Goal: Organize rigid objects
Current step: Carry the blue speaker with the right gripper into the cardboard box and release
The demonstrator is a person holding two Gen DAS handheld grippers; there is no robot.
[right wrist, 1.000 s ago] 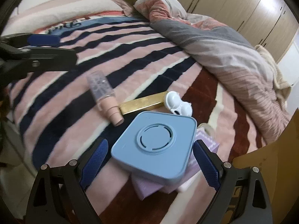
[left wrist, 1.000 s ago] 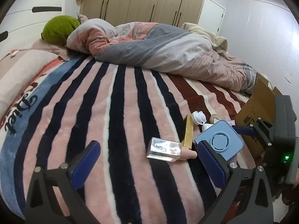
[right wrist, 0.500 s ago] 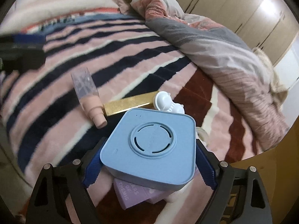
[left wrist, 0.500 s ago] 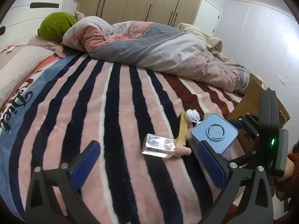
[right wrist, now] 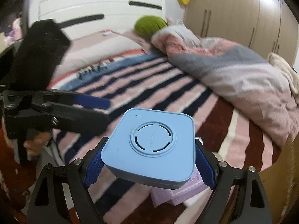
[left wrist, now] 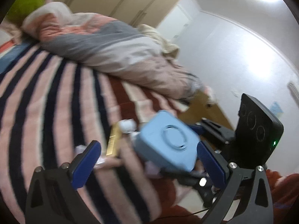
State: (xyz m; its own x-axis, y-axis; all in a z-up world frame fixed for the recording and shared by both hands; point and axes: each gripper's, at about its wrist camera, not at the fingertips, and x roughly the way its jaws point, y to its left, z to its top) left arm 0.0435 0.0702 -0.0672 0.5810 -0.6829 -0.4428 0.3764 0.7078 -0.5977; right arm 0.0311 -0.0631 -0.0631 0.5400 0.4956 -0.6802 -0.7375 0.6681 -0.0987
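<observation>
My right gripper (right wrist: 149, 162) is shut on a light blue square box (right wrist: 151, 145) and holds it lifted above the striped blanket (right wrist: 149, 85). The box also shows in the left wrist view (left wrist: 168, 143), raised in front of my left gripper (left wrist: 149, 158), which is open and empty. A gold bar-shaped box (left wrist: 113, 141), a white case (left wrist: 127, 126) and a clear bottle, partly hidden behind my left finger (left wrist: 86, 164), lie on the blanket. A lilac box (right wrist: 179, 192) lies under the held box.
A bunched duvet (right wrist: 233, 74) and a green pillow (right wrist: 149, 25) lie at the far side of the bed. A cardboard box (left wrist: 203, 110) stands at the bed's right edge. Wardrobes (right wrist: 243, 15) line the back wall.
My right gripper closed on the blue box and lifted it off the lilac box. The left gripper swung right, toward the objects; its view is blurred.
</observation>
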